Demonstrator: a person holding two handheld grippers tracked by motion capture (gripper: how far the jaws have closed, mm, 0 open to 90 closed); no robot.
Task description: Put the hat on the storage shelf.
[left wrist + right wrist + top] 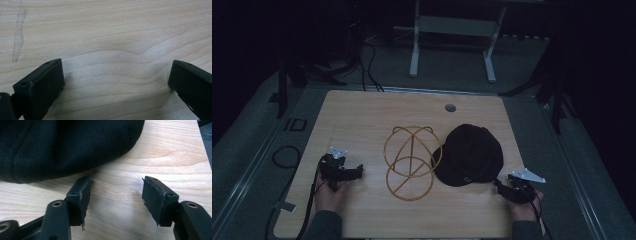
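Note:
A black cap [472,154] lies on the right half of the wooden table [362,115]. Beside it, at the table's middle, sits a golden wire frame [411,161] of looped rings. My right gripper [502,186] rests just right of the cap's brim, near the front right edge; its jaws stand open over bare wood, with the cap's dark fabric [62,147] close in front of my right gripper [116,191]. At the front left, my left gripper [354,172] lies open, apart from the frame. Bare wood lies between the jaws of my left gripper [116,77].
A round hole [450,107] marks the table's far side. Cables [287,155] trail on the grey floor at the left. A white stand [452,30] rises behind the table. A pale scuff [18,37] streaks the wood.

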